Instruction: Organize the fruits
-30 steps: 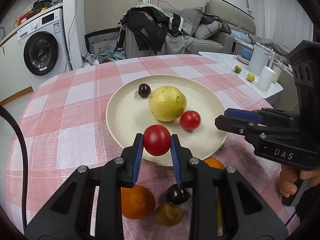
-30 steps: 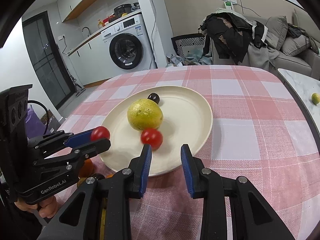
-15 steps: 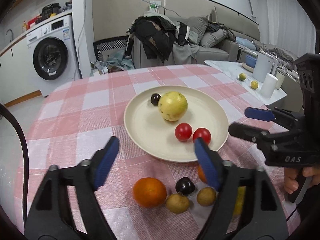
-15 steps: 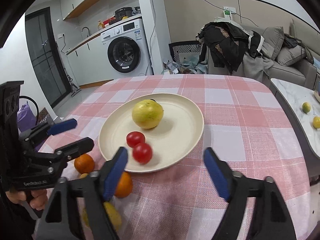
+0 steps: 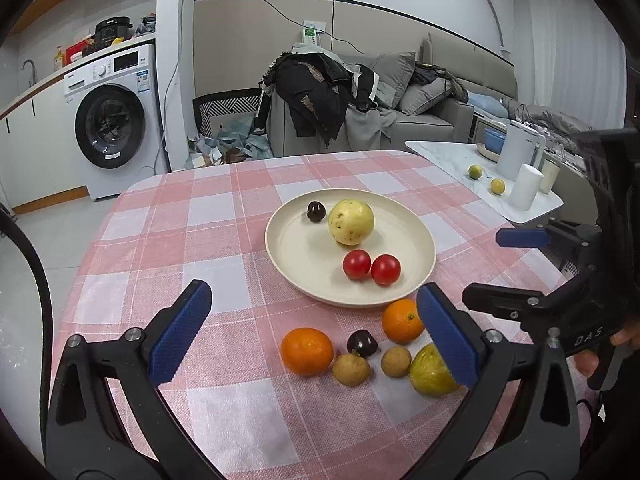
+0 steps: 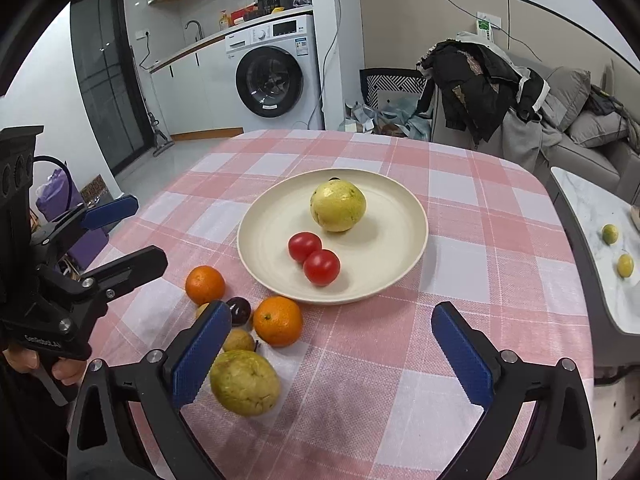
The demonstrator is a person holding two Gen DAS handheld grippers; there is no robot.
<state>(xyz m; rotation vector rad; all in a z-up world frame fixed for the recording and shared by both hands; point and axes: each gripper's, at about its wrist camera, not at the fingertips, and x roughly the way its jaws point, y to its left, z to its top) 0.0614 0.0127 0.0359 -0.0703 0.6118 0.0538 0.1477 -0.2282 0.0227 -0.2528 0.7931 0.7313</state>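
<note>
Both tongs spread wide, gripping nothing. Left gripper (image 5: 314,330) hangs over the near table edge; right gripper (image 6: 332,344) beside it, to the right. Plate (image 5: 424,236) sits beyond them, mid-table, w/ two tomatoes (image 5: 372,267) touching, a yellow fruit (image 5: 351,222) and a dark plum (image 5: 315,211) at the far side. Loose fruit lies near the tongs, between plate and fingers: two oranges (image 5: 307,351), another plum, small brown ones, a yellow-green fruit (image 6: 245,382) just beside the right gripper's left finger.

A washing machine (image 5: 110,126) is seen behind the table. Dark clothes (image 5: 316,92) are piled on a sofa (image 5: 432,120). A white kettle (image 5: 518,150) is placed on a side table (image 5: 452,156).
</note>
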